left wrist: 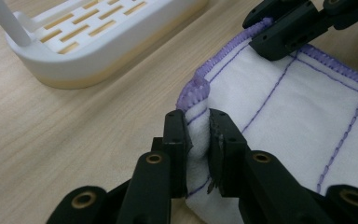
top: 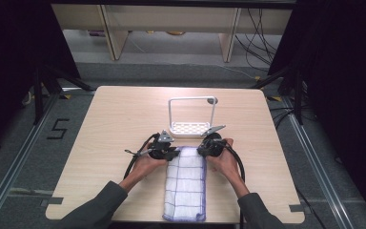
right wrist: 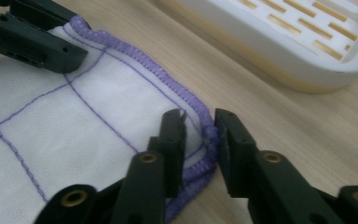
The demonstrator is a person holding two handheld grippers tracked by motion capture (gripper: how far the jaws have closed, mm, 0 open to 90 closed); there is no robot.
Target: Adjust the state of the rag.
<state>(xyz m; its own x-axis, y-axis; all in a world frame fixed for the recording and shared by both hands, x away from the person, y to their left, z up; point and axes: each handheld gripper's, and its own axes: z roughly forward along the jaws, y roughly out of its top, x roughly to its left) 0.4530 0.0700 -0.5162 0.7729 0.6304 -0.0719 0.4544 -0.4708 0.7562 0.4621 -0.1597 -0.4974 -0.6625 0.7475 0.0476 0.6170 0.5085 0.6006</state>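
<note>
A white cloth (top: 186,186) with purple grid lines and a purple hem lies on the wooden table (top: 119,119), running from the front edge toward a white rack. My left gripper (top: 174,153) sits at the cloth's far left corner and my right gripper (top: 203,150) at its far right corner. In the left gripper view the jaws of my left gripper (left wrist: 198,123) pinch a fold of the cloth (left wrist: 289,112) at the corner. In the right gripper view my right gripper (right wrist: 200,126) holds the hemmed corner of the cloth (right wrist: 74,130) between its jaws.
A white rack (top: 190,128) with a slotted base and a tall hoop handle stands just beyond the cloth, close to both grippers. Its base (left wrist: 98,42) (right wrist: 298,42) lies near the jaws. Bare wood extends left and right of the cloth.
</note>
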